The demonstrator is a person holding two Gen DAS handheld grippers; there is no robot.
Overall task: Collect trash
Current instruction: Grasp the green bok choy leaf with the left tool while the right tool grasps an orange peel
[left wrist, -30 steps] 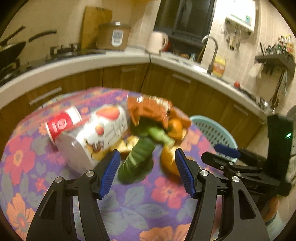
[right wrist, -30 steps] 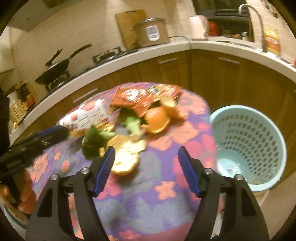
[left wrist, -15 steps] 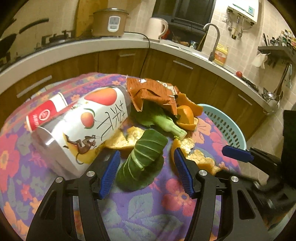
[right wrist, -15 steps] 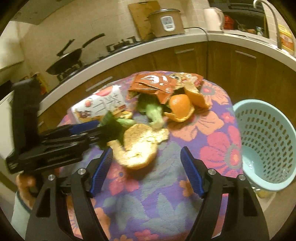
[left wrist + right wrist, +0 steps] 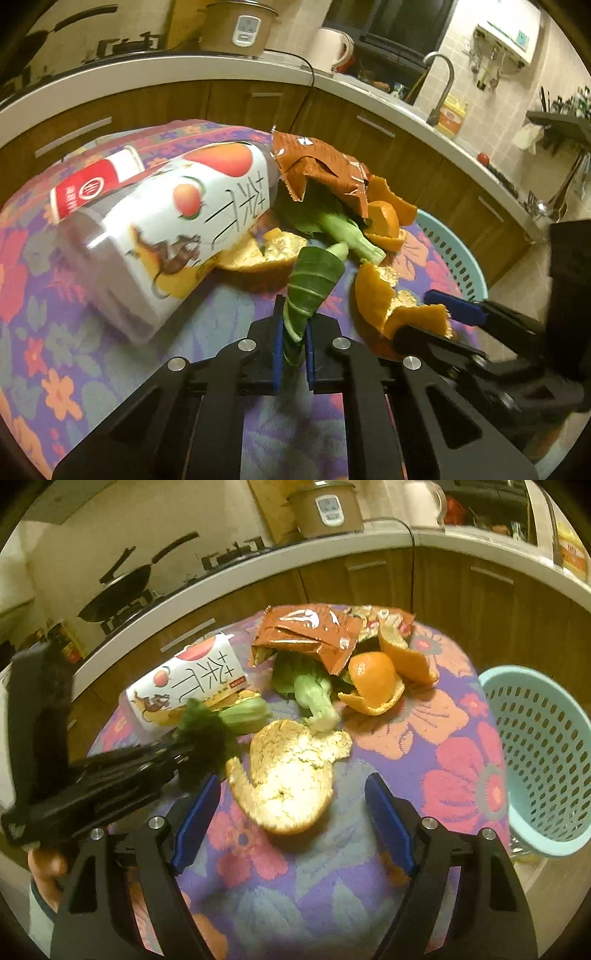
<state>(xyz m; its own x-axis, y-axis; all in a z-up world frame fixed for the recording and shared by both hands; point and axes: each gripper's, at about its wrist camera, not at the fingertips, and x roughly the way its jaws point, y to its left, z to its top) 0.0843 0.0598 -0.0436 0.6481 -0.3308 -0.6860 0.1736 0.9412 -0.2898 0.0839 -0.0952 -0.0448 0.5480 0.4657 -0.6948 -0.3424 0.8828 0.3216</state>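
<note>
Step in hand: the left claw was clenched on the leafy end of a green vegetable scrap, its pale stem pointing away toward the pile; the grasp looked made, the carry not yet begun.
Right claw: the right claw stood released, jaws wide, with a large orange peel lying pith-up between and just ahead of them on the tabletop.
Where the trash lay: a heap near the middle of the flowered cloth, made up of a drink bottle on its side, a torn orange-brown snack wrapper, a second leafy stalk under the wrapper, and more orange peels.
Bin: a pale blue perforated basket stood beside the tabletop, lower than it, on the right claw's side.
Next move, as judged: lift the scrap clear of the bottle and peels, swing it over the basket and let go; the leaf is limp and thin, so it may slip or trail. The right claw would need to close on the peel's raised rim.
Writing: the bottle's white label showed large Chinese characters, the first seemingly 茶, with peach pictures and a monkey drawing; a red band near the cap carried a round logo, its text unreadable. The wrapper's print could not be read.
</note>
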